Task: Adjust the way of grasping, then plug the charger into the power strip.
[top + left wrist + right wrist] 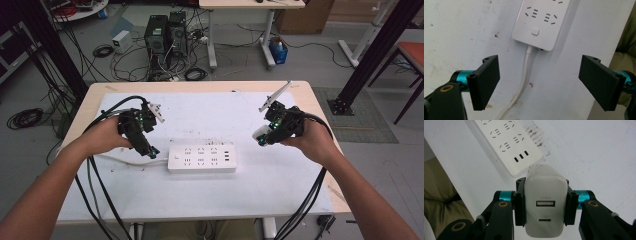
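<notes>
The right gripper (545, 202) clenched a white USB charger (545, 206); the left gripper (541, 82) stood released over the strip's cable (524, 80).

Beyond both, the white power strip (202, 158) lay mid-table, apart from the charger held above its right end. The step looked like carrying the charger to a socket; next, its prongs would need lining up with the slots, perhaps with the left gripper steadying the strip.

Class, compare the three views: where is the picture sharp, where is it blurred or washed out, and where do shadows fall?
High view: even light, the power strip sharp, soft shadows. Left gripper view: strip sharp, near fingers slightly soft, table bright. Right gripper view: charger sharp with mild glare on top, table corner washed out.
</notes>
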`<state>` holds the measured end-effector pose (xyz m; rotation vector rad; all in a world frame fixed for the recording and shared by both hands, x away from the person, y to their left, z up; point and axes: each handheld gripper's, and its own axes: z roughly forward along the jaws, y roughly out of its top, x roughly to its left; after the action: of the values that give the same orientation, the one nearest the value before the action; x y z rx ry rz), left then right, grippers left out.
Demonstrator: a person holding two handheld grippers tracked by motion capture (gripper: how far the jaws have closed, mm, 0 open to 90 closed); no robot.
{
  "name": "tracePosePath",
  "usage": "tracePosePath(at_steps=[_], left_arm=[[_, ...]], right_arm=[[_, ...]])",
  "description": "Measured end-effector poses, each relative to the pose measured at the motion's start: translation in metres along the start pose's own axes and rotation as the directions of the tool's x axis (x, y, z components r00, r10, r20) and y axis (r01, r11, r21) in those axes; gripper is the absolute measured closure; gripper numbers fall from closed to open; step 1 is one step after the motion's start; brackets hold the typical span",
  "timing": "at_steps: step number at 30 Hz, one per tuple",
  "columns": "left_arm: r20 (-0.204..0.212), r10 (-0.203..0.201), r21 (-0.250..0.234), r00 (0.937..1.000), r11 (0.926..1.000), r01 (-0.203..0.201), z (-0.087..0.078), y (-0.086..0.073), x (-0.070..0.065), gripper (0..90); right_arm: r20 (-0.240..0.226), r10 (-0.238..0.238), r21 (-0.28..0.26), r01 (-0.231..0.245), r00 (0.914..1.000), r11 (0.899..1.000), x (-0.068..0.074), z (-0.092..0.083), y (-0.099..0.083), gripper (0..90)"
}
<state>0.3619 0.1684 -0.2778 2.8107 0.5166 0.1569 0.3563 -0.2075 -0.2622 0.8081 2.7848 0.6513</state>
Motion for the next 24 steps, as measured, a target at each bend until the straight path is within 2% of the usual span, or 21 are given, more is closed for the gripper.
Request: tracePosePath(at_steps=[7,8,14,17,20,24], left_arm=[[-0.006,-0.026,0.006,0.9996,0.9996,0.026,-0.003,-0.006,-0.001,17.3],[-0.005,-0.016,0.013,0.9999,0.9998,0.016,-0.004,-0.007,0.0,17.3],[-0.015,-0.023,0.035,0.9996,0.9991,0.023,-0.003,-0.015,0.002,17.3],[-0.006,-0.019,0.071,0.9998,0.9973,0.019,0.0,-0.018,0.003,17.4],[0.001,-0.028,0.081,0.9996,0.9963,0.028,0.005,-0.021,0.003,17.3],[0.009,-0.048,0.093,0.9988,0.9946,0.047,0.009,-0.026,0.003,17.3]], right_arm=[[0.006,-0.013,-0.005,0.013,0.9999,1.0,0.002,0.001,0.001,62.1],[0.007,-0.016,-0.003,0.016,0.9998,1.0,0.002,0.001,0.002,62.1],[-0.002,-0.024,-0.001,0.024,0.9997,1.0,0.007,0.003,0.007,62.1],[-0.004,-0.041,-0.003,0.041,0.9992,0.999,0.008,0.008,0.013,62.1],[-0.008,-0.061,0.012,0.061,0.9981,0.998,0.009,0.016,0.021,62.1],[-0.032,-0.111,0.022,0.112,0.9933,0.993,0.012,0.027,0.035,62.1]])
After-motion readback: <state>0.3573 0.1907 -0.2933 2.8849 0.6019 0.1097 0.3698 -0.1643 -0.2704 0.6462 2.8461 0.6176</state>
